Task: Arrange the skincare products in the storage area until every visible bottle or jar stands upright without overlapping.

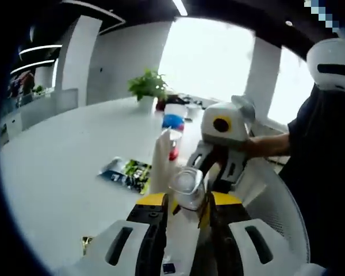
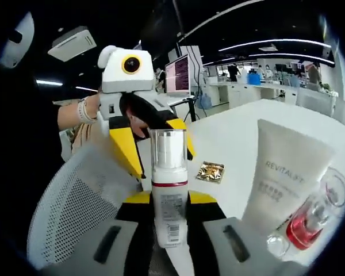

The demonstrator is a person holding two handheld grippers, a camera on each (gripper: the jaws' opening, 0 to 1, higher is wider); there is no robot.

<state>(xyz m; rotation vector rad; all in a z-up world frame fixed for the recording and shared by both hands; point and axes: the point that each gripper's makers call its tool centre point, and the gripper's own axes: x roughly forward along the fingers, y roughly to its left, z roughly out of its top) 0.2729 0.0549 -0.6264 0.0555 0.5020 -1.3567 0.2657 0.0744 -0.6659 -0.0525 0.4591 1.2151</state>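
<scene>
A white pump bottle (image 2: 169, 221) with a clear cap and a red band stands between my right gripper's (image 2: 169, 201) jaws, which are shut on its body. My left gripper (image 2: 164, 161) faces it from the far side and closes around the cap. In the left gripper view the same bottle (image 1: 187, 187) lies between my left gripper's (image 1: 188, 201) yellow-tipped jaws, with the right gripper (image 1: 218, 169) just behind it. On the white table (image 1: 63, 167) stand an upright white tube (image 2: 282, 178) (image 1: 161, 167), a clear bottle of red liquid (image 2: 307, 227) (image 1: 172, 152) and a blue-banded jar (image 1: 173, 118).
Flat sachets (image 1: 126, 172) and a small gold packet (image 2: 211, 171) (image 1: 86, 242) lie on the table. A potted plant (image 1: 146, 86) stands at its far end. A white mesh chair (image 2: 75, 195) (image 1: 270, 195) is beside the grippers, and a person in dark clothes (image 1: 328, 144) stands close by.
</scene>
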